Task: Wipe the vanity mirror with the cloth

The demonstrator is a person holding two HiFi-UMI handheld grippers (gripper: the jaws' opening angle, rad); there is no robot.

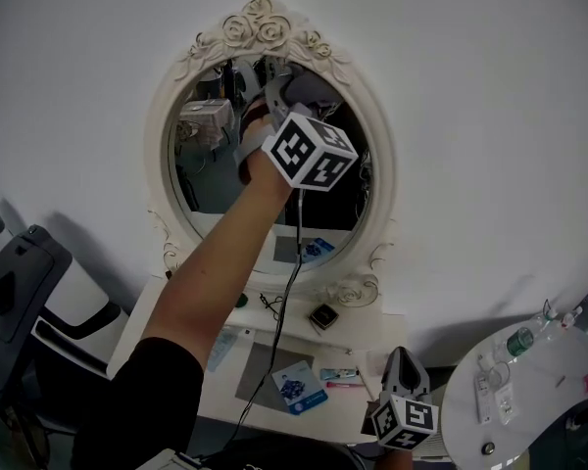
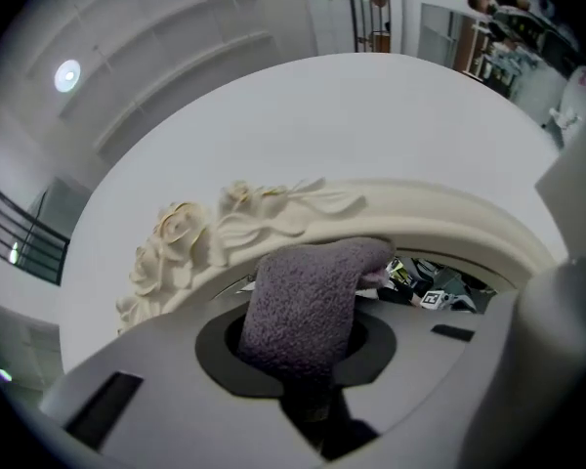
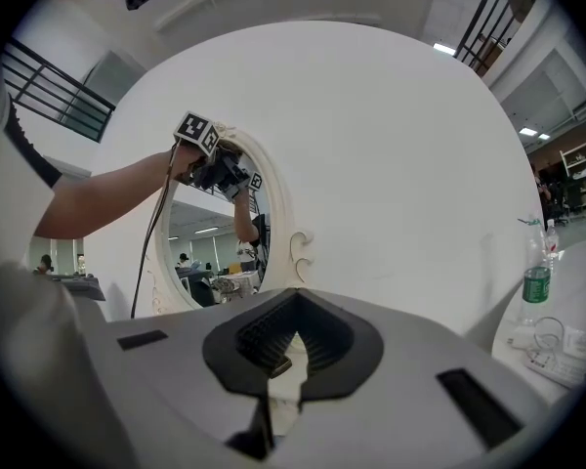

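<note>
The oval vanity mirror (image 1: 216, 179) hangs on a white wall in a cream frame (image 1: 263, 25) carved with roses. My left gripper (image 1: 292, 94) is raised to the top of the glass, shut on a grey-purple cloth (image 1: 314, 87). In the left gripper view the cloth (image 2: 308, 301) sticks out from between the jaws and presses against the glass just under the frame's rose carving (image 2: 181, 234). My right gripper (image 1: 404, 380) hangs low by the vanity table's right end, away from the mirror; its jaws (image 3: 283, 360) are shut with nothing between them. The mirror (image 3: 210, 252) shows at the left of that view.
The vanity table (image 1: 260, 355) below the mirror carries a blue booklet (image 1: 299, 385), a small dark box (image 1: 323, 316) and pens. A round white side table (image 1: 559, 385) with a bottle (image 1: 521, 341) stands at the right. A chair (image 1: 20, 282) is at the left. A black cable (image 1: 292, 272) hangs from my left gripper.
</note>
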